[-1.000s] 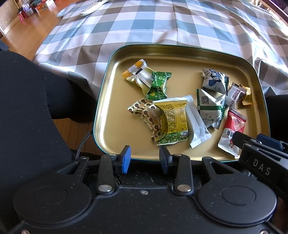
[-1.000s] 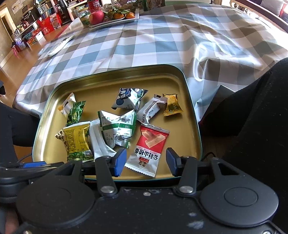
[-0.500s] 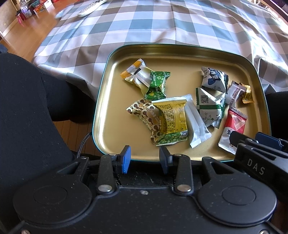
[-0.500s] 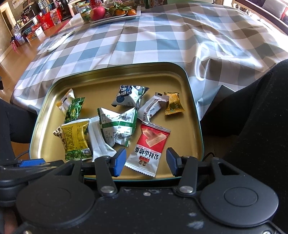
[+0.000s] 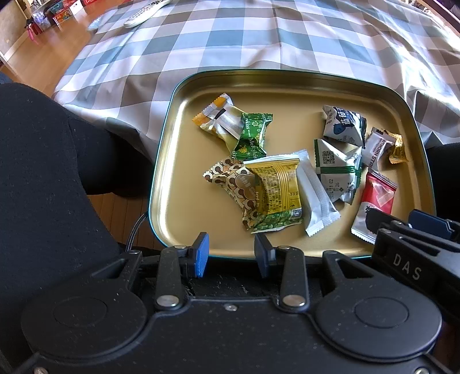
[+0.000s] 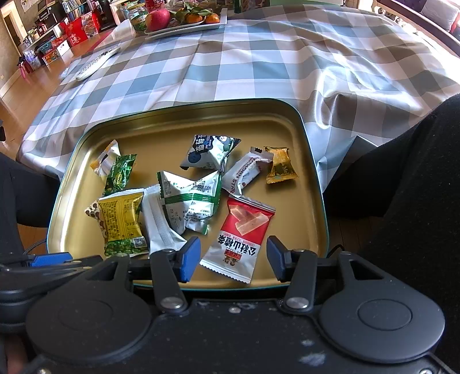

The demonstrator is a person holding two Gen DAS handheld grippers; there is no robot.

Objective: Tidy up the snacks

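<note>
Nearest, the left gripper [image 5: 231,253] hangs over the near rim of the gold tray [image 5: 178,184], its jaws spread with nothing between them. The right gripper [image 6: 233,257] stands beside it, jaws parted wider, straddling the lower end of the red packet [image 6: 240,237] without pressing on it. Dark-clothed legs flank the tray on both sides, leaving little room at its left and right edges.

Inside the tray the snacks lie loose: a yellow-green packet [image 5: 276,192] overlaps a brown patterned one [image 5: 230,181] and a plain white sachet [image 5: 314,192]; a green-banded white pouch [image 6: 189,207] sits in the middle, a blue-and-white pouch [image 6: 210,151] beyond it. A small green candy [image 5: 251,139] and a yellow-white one [image 5: 218,116] lie toward the left, a gold candy [image 6: 279,165] and a white strip packet [image 6: 244,172] toward the right. The tray's left floor and far strip are bare.

Beyond stretches a checked tablecloth [image 6: 230,66], with a remote [image 6: 97,63] and a fruit plate [image 6: 187,26] at the far edge.
</note>
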